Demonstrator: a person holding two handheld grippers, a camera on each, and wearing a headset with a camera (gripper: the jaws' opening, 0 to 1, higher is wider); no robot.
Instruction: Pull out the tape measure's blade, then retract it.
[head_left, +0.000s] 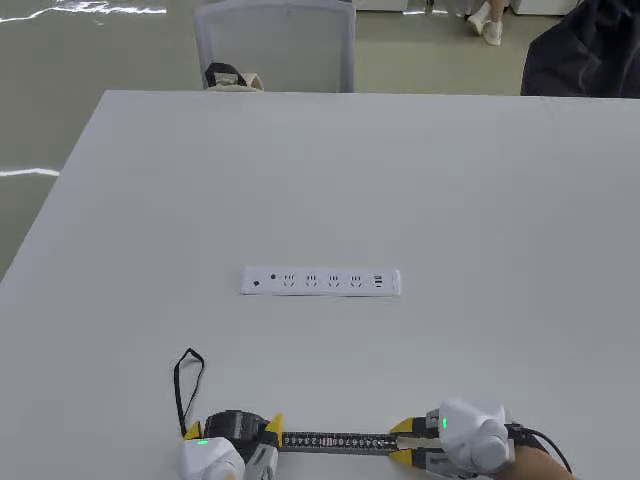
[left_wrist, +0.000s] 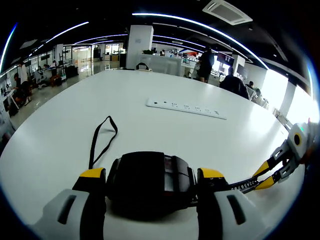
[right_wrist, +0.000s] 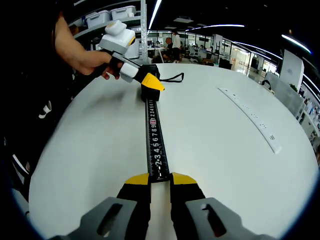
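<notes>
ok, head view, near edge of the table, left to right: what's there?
strap → case → blade → right tool

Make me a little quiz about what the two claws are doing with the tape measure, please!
1. True or false: the left claw is shut on the tape measure.
2. What is the right claw pinching? A) a spoon B) the blade C) a pencil
3. Fill in: farther back on the table lies a white ____ with sockets.
Key: 1 true; 2 B; 3 power strip.
</notes>
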